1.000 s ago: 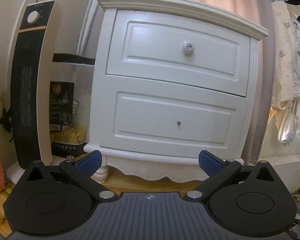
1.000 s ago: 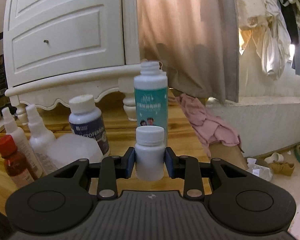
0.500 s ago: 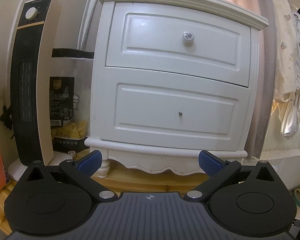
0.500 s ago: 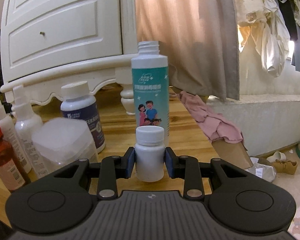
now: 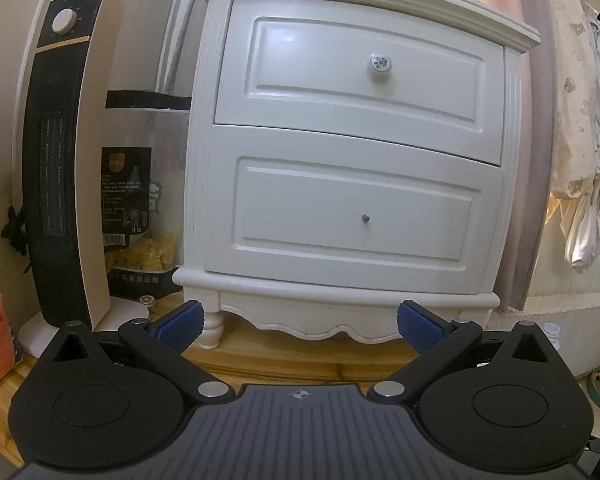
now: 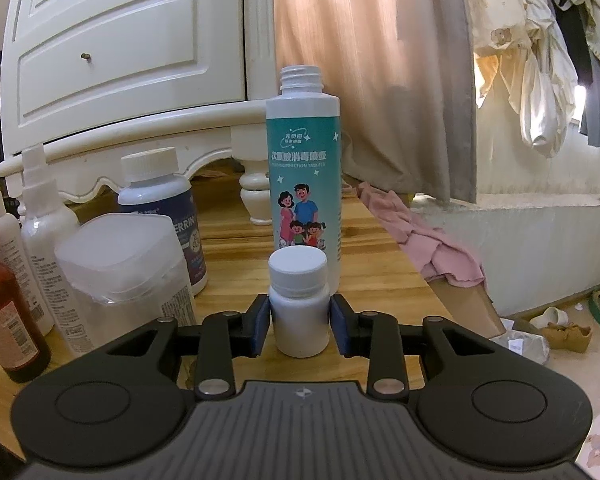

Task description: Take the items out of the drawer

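Note:
A white nightstand (image 5: pixel 352 152) with two shut drawers fills the left wrist view; the top drawer has a round patterned knob (image 5: pixel 380 65), the lower one a small stud (image 5: pixel 365 218). My left gripper (image 5: pixel 299 326) is open and empty, in front of its base. My right gripper (image 6: pixel 300 326) is shut on a small white capped bottle (image 6: pixel 299 304), low over the wooden floor (image 6: pixel 384 276). A tall teal-labelled bottle (image 6: pixel 305 176) without a cap stands right behind it. The nightstand also shows in the right wrist view (image 6: pixel 112 52).
Left of the held bottle stand a blue-labelled white bottle (image 6: pixel 160 200), a translucent plastic box (image 6: pixel 124 268), two spray bottles (image 6: pixel 40 224) and a brown bottle (image 6: pixel 4 304). A pink cloth (image 6: pixel 428 240) lies right. A tower heater (image 5: pixel 64 168) and a snack bag (image 5: pixel 136 216) stand left of the nightstand.
My right gripper with the small bottle has moved lower and closer to the teal bottle and floor items. My left gripper's view has shifted so the nightstand sits a bit higher and closer.

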`<state>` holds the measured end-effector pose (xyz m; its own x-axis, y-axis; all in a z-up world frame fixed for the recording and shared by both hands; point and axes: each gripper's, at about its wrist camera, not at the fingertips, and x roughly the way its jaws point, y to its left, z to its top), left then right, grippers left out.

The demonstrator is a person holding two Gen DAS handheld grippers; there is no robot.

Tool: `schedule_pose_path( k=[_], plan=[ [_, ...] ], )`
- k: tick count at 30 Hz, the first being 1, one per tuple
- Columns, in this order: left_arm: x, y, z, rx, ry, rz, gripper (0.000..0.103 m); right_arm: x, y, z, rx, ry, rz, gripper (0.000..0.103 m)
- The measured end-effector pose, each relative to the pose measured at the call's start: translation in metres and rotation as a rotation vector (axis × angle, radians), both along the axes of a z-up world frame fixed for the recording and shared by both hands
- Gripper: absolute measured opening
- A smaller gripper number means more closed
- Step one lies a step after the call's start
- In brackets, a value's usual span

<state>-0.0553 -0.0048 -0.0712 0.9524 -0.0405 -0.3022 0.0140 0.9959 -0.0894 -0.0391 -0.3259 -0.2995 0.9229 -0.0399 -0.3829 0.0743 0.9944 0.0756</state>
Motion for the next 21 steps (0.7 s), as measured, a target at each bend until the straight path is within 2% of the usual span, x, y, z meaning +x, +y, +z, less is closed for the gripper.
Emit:
schedule_pose_path(
  k=[3,4,5,7,10,17,21],
  plan=[
    [0.001,0.000,-0.001,-0.004,0.006,-0.005,0.103,0.000,-0.002,0.001,0.004,-0.003,-0.011,0.050],
    [0.001,0.000,-0.002,-0.005,0.007,-0.006,0.103,-0.001,-0.003,0.001,0.004,-0.003,-0.011,0.056],
    [0.002,0.000,-0.002,-0.005,0.008,-0.007,0.103,-0.002,-0.003,0.001,0.003,-0.009,-0.012,0.068],
    [0.002,0.000,-0.003,-0.008,0.011,-0.008,0.103,-0.005,-0.002,0.003,-0.006,-0.026,-0.017,0.079],
    [0.003,0.001,-0.004,-0.011,0.015,-0.008,0.103,-0.008,-0.001,0.004,-0.033,-0.030,-0.030,0.079],
    [0.002,0.002,-0.006,0.000,0.025,-0.012,0.103,-0.013,-0.004,0.010,-0.009,-0.036,-0.037,0.079],
    [0.002,0.003,-0.005,-0.011,0.018,-0.006,0.103,-0.022,-0.004,0.024,-0.028,-0.083,-0.053,0.079]
  ],
)
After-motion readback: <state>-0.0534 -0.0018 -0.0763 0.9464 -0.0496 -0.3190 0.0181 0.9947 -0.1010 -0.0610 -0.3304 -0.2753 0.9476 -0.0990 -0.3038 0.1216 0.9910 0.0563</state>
